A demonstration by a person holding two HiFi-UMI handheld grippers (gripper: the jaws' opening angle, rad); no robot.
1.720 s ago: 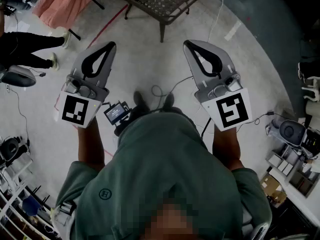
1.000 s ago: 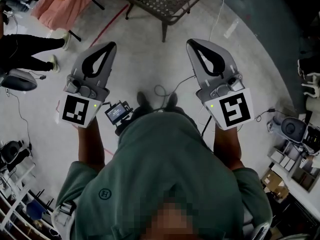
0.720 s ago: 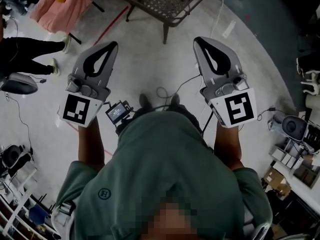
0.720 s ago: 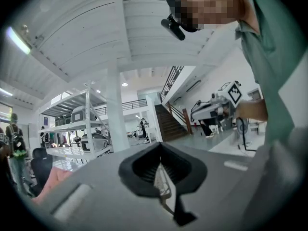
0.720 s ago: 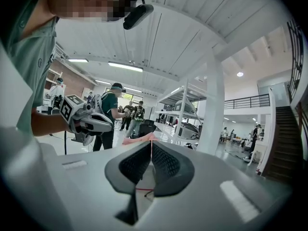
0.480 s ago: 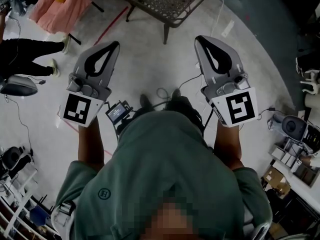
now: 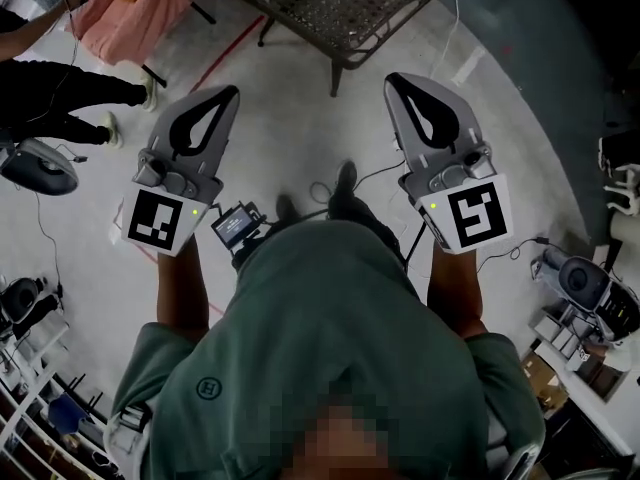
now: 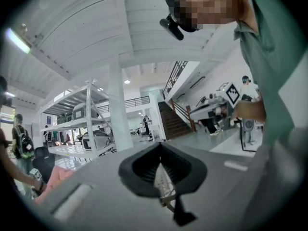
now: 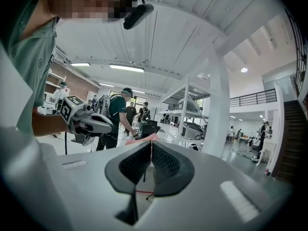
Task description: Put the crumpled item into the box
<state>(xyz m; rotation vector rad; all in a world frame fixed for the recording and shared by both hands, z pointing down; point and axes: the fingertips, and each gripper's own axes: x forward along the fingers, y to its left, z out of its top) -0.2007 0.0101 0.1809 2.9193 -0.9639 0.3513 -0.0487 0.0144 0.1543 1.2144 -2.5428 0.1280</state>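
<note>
At the far left of the head view a person in black stands on the floor, and an arm now reaches in at the top corner where none showed before. Just right of them a pink cloth hangs draped and bunched, well apart from both grippers. Whether it is the crumpled item I cannot tell, and no view lets me pick out a box.

The left gripper points up the picture, its jaws pressed together on nothing, as they were in the earlier frames. Its own view shows the closed tips with the mesh top showing through the slit below them.

A small screen device hangs at the person's waist. One shoe has stepped ahead of the other since a second ago.

The mesh bench sits lower and larger in the picture than before, now nearer the gripper tips.

The right gripper has shifted up toward the bench. Its jaws are also closed and empty, and the pink cloth shows just beyond the tips.
</note>
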